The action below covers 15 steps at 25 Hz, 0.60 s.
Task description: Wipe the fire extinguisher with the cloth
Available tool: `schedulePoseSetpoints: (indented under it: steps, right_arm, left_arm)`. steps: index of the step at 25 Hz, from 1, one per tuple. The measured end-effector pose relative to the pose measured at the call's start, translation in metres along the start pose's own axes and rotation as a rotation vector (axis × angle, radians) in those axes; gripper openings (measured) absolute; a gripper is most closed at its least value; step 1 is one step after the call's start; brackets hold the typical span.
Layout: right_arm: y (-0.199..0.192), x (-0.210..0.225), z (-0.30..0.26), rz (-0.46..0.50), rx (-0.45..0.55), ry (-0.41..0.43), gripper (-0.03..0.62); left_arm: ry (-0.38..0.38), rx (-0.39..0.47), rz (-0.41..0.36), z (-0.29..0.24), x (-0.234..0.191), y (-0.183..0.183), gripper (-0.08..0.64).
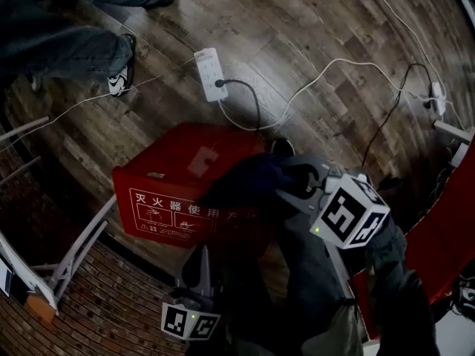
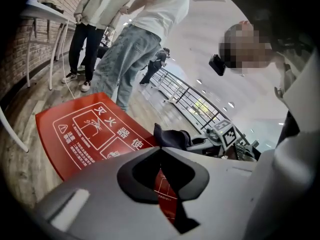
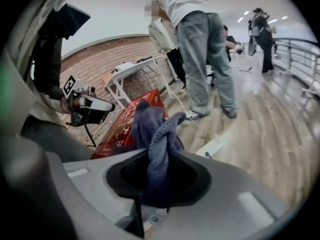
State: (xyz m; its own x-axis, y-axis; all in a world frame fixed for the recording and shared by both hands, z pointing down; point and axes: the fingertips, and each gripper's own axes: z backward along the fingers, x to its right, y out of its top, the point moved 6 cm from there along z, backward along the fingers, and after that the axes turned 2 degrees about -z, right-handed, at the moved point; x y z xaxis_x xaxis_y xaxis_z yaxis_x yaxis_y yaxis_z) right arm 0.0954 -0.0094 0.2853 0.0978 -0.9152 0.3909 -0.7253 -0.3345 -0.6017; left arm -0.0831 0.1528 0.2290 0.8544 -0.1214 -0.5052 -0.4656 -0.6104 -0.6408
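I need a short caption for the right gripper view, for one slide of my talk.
Right gripper shut on a bunched blue cloth, with the red fire extinguisher box behind it.

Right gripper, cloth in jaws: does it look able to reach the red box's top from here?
Probably yes. The right gripper is shut on the cloth, which hangs at the red box's edge with nothing between them; the left gripper is off to the side, shut.
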Motion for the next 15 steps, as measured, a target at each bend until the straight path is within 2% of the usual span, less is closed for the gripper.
schedulePoseSetpoints:
  steps: [4, 6, 9, 11, 15]
  right_arm:
    - [-0.003, 0.021, -0.039, 0.073, -0.037, 0.315, 0.097]
    - [0.000, 0.024, -0.063, 0.103, -0.077, 0.414, 0.094]
    - [0.007, 0.034, -0.105, 0.130, -0.132, 0.444, 0.089]
    - [0.006, 0.044, -0.140, 0.111, -0.182, 0.435, 0.089]
    - [-0.010, 0.069, -0.201, 0.033, -0.318, 0.342, 0.087]
  left_arm:
    - [0.037, 0.011, 0.011, 0.004, -0.004, -0.004, 0.005]
    - [0.059, 0.014, 0.021, 0.009, -0.008, -0.009, 0.005]
    - [0.087, 0.012, 0.033, 0.015, -0.014, -0.015, 0.005]
    - [0.101, 0.011, 0.039, 0.018, -0.016, -0.016, 0.005]
    - [0.105, 0.031, 0.053, 0.020, -0.020, -0.014, 0.005]
